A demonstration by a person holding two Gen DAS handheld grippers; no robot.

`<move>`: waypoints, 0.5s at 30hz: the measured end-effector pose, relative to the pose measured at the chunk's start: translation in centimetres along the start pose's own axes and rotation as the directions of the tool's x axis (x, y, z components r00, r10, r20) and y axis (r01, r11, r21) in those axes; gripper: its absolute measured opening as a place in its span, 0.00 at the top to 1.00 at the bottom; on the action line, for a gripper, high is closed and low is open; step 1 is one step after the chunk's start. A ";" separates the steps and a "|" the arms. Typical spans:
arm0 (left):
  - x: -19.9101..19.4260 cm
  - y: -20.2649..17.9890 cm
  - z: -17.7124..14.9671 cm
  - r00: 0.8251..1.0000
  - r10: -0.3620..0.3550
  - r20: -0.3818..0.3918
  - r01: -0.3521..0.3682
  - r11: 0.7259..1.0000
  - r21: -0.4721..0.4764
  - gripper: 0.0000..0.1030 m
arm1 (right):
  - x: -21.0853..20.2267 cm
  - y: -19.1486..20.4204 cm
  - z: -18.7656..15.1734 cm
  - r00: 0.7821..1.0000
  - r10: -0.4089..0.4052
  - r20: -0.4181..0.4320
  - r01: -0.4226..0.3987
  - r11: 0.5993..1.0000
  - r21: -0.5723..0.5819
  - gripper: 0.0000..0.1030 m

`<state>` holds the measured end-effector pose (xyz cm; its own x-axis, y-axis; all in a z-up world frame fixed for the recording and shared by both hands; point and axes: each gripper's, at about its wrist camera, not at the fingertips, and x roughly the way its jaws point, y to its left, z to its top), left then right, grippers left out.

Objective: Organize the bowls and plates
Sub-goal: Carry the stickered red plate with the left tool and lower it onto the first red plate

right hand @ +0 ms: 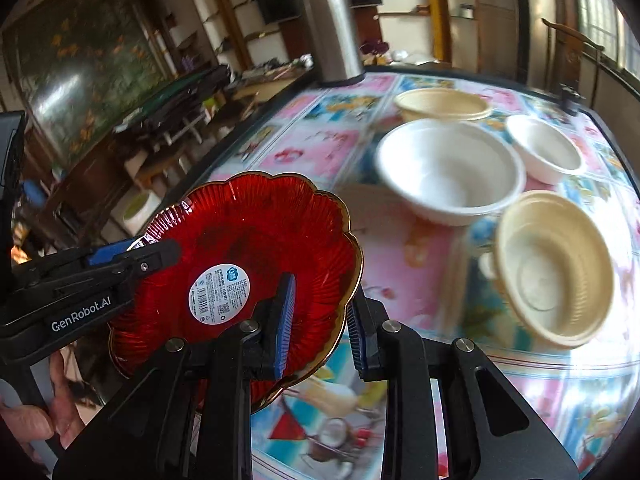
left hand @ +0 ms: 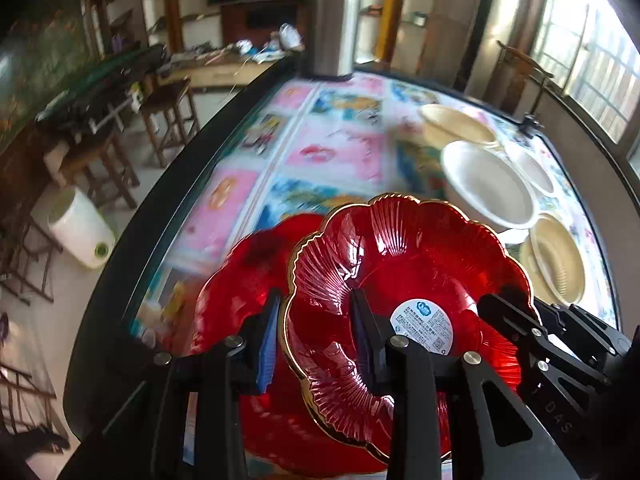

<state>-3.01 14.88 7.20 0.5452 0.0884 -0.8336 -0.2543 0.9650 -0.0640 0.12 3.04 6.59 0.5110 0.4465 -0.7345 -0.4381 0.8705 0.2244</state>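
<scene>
A red scalloped glass plate with a gold rim and a round white label (left hand: pixel 404 280) (right hand: pixel 248 256) is held tilted above the table. My left gripper (left hand: pixel 316 340) has its jaws around the plate's near-left rim. My right gripper (right hand: pixel 320 320) has its jaws around the plate's right rim; it also shows at the right in the left wrist view (left hand: pixel 516 320). A second red plate (left hand: pixel 248 272) lies on the table under the held one. Two white bowls (right hand: pixel 448 168) (right hand: pixel 544 148) and two cream ribbed bowls (right hand: pixel 444 104) (right hand: pixel 556 264) stand beyond.
The table (right hand: pixel 500 392) has a glass top over colourful pictures and a dark rim. A steel thermos (right hand: pixel 332 28) stands at its far edge. Wooden stools (left hand: pixel 168 120) and a white roll (left hand: pixel 80 228) are on the floor to the left.
</scene>
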 end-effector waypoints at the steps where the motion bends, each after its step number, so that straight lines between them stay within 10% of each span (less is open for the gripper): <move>1: 0.3 0.8 -0.4 1.000 0.001 -0.009 -0.002 1.000 -0.010 0.68 | 0.6 0.5 0.0 1.000 0.000 -0.010 0.000 1.000 -0.010 0.74; 15: 4.0 3.9 -2.1 0.997 0.044 -0.059 -0.046 0.999 -0.027 0.69 | 6.5 4.5 0.1 0.989 -0.084 -0.124 0.064 0.986 -0.152 0.74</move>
<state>-3.50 18.48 2.52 0.4856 0.1160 -0.8665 -0.3004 0.9529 -0.0408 1.53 9.91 2.94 0.4500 0.3430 -0.8245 -0.5116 0.8558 0.0768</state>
